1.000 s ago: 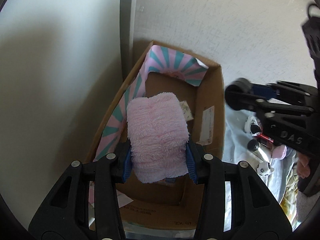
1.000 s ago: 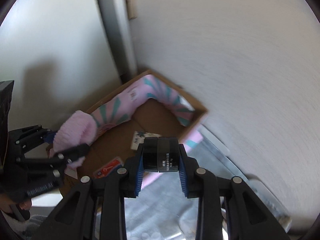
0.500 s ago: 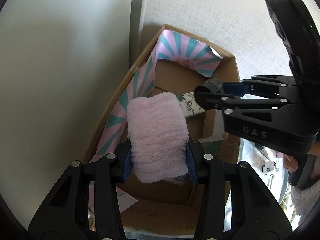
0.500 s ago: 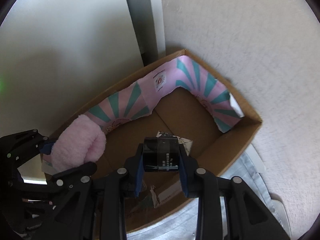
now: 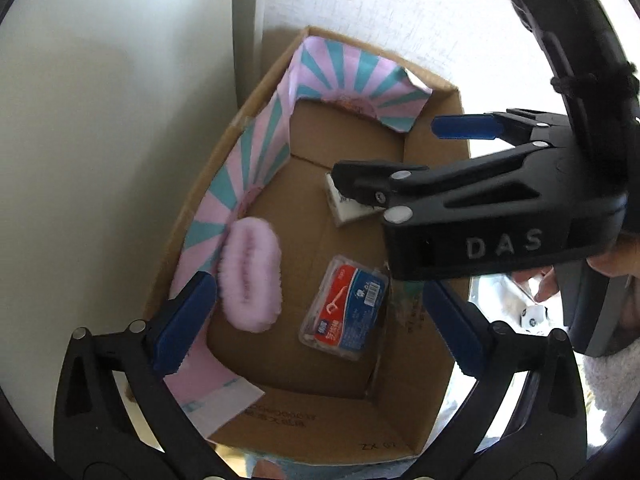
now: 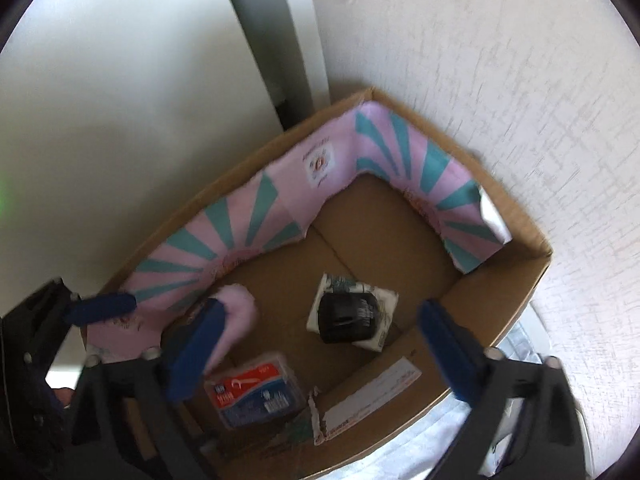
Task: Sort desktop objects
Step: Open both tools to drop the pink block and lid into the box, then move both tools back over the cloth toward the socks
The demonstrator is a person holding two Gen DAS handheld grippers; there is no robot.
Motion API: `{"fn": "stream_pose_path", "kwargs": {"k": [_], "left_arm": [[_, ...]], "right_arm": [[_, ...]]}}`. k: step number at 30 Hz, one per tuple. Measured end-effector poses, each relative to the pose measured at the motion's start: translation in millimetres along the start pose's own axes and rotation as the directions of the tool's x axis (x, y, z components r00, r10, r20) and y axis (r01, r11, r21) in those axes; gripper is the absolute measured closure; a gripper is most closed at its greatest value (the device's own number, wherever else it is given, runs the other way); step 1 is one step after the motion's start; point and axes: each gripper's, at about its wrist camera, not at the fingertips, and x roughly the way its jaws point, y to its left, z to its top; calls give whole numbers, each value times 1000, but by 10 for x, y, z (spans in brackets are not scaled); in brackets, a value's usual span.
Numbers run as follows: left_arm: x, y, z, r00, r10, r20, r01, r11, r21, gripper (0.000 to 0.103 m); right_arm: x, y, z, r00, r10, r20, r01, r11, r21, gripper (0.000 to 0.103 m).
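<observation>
A cardboard box (image 5: 456,94) with a pink and teal paper lining stands below both grippers. My left gripper (image 5: 318,326) is opening, its blue pads wide apart. The fluffy pink pad (image 5: 250,276) lies loose on the box floor by the left wall, free of the pads. My right gripper (image 6: 322,354) is opening too, with nothing pressed between its pads. Under it the black cylinder (image 6: 347,318) rests on a white packet (image 6: 382,300). A red and blue floss-pick box (image 5: 346,312) lies in the middle. The right gripper (image 5: 394,150) reaches in from the right.
The box sits in a corner between a pale wall and a textured wall, with a grey post (image 6: 276,40) behind it. A shipping label (image 6: 372,396) is stuck on the near wall. Light cloth (image 6: 440,448) with small items lies outside to the right. A hand (image 5: 612,258) holds the right gripper.
Both grippers went from shut to wide apart. The pink pad dropped from the left gripper to the box floor. The black cylinder dropped from the right gripper onto the white packet.
</observation>
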Motion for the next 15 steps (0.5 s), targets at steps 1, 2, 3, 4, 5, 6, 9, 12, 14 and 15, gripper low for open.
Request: {"fn": "stream_pose_path", "kwargs": {"k": [1,2,3,4,5,6,9,12,14,15], "left_arm": [[-33,-7,-1,1000,8,19,-8,1000,9,0],[-66,-10,-1,999,11,34,-12,1000,16,0],[-95,-8,6,999,9,43,-10,1000,18,0],[-114,-3,8,999,6,50,-7,1000,19,0],[-128,3,18,999,3,53,-4,1000,17,0],[-146,17,23,998,0,56,-1,1000,14,0],[-190,60,9,998,4,57,-4,1000,4,0],[-237,87,-22,998,6,60,-6,1000,2,0],[-270,89,-46,998,8,66,-8,1000,0,0],[-300,95,-55,997,6,72,-6,1000,0,0]], "right_arm": [[-21,-8,10,1000,-12,8,12,1000,7,0],[-31,-13,16,1000,-20,10,20,1000,12,0],[-45,-20,22,999,-31,15,31,999,18,0],[-64,-29,25,999,-45,21,44,999,29,0],[-91,-36,21,998,-51,29,50,998,37,0],[-111,-45,19,998,-54,36,52,998,47,0],[-163,-56,7,997,-57,42,54,996,69,0],[-213,-27,-18,996,-74,52,70,995,68,0],[-270,-13,-51,995,-80,62,76,995,70,0],[-300,-11,-68,994,-83,68,78,994,73,0]]}}
